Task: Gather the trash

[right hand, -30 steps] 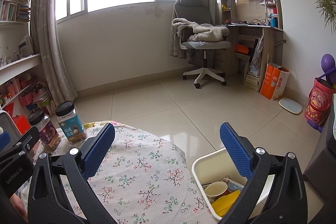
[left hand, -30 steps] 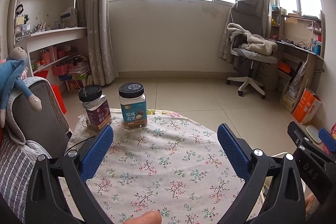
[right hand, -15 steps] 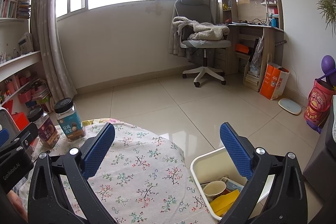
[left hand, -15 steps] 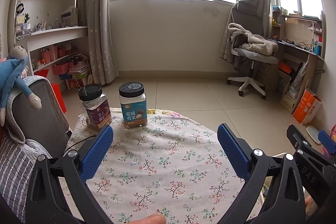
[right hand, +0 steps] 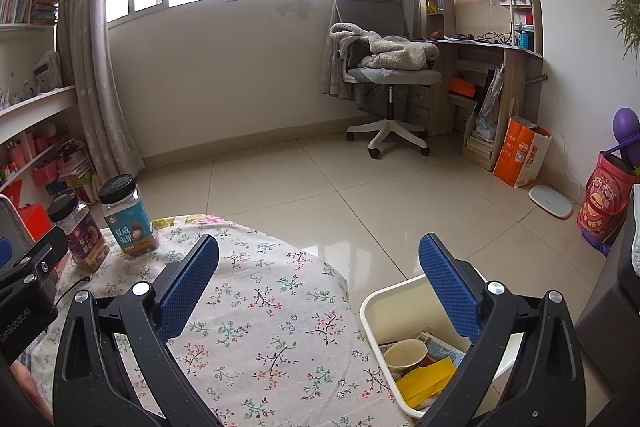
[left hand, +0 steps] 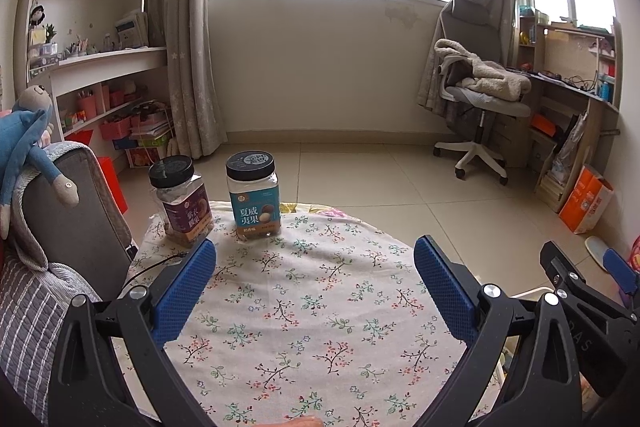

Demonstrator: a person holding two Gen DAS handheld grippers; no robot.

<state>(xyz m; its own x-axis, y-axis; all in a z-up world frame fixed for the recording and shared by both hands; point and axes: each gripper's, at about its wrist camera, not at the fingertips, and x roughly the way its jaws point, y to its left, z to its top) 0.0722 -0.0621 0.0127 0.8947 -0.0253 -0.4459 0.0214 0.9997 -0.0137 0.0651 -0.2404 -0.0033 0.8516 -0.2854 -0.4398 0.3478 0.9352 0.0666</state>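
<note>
1. The left gripper hangs over the round table with a flower-printed cloth, its blue-padded fingers spread wide with nothing between them.
2. The right gripper is likewise wide apart and empty, held above the table's right edge, one finger over the cloth and the other over the bin.
3. The white rectangular plastic bin stands on the tiled floor just beside the table, on its right.
4. The trash lies inside that bin: a cream paper cup, a crumpled yellow wrapper and what looks like a printed packet behind them, partly hidden by the finger.
5. At the far left of the table stand two clear plastic jars with black screw lids, close together: one with a dark purple label and one with a teal label. Both are upright and closed.
6. A thin black cable trails over the cloth's left edge.
7. A grey office chair draped with a fleece blanket sits well apart, by the window.
</note>
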